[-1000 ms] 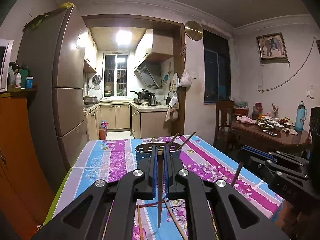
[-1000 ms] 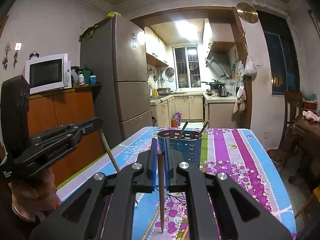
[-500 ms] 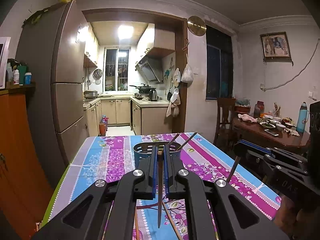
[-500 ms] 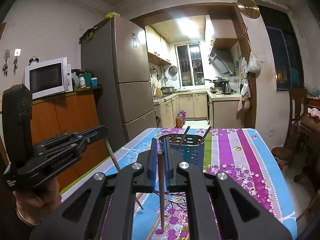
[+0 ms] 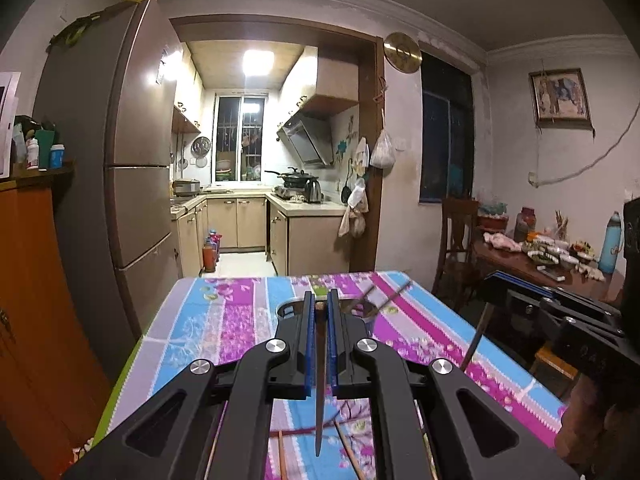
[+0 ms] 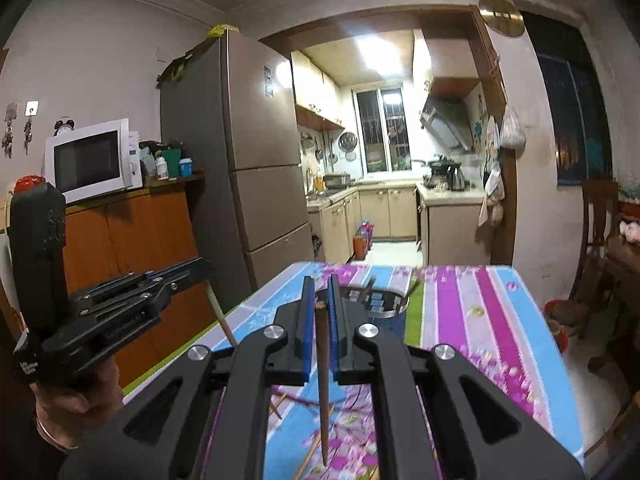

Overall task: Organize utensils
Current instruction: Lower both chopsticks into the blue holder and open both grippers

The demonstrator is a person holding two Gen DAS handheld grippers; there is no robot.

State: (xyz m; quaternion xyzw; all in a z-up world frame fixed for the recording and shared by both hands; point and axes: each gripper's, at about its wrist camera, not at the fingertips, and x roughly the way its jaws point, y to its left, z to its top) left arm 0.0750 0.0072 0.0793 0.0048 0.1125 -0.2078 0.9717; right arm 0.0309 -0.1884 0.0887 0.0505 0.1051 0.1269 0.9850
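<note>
My left gripper [image 5: 319, 300] is shut on a dark chopstick [image 5: 320, 392] that hangs point down above the table. My right gripper [image 6: 319, 286] is shut on another dark chopstick [image 6: 322, 384], also point down. The blue utensil holder [image 6: 386, 312] stands on the table just beyond both grippers, with two chopsticks leaning in it; in the left wrist view the holder [image 5: 362, 312] is partly hidden behind the fingers. Loose chopsticks [image 5: 348, 454] lie on the cloth below. Each gripper shows in the other's view, the right one [image 5: 560, 320] and the left one [image 6: 120, 304].
The table [image 5: 224, 328] has a striped floral cloth. A fridge [image 5: 132, 184] and an orange cabinet [image 6: 132, 240] stand to the left. A dining table with dishes [image 5: 552, 256] and a chair [image 5: 456, 240] stand to the right. The kitchen lies beyond.
Both grippers have risen and moved forward toward the holder, each still holding its chopstick. The holder now sits lower and nearer in both views.
</note>
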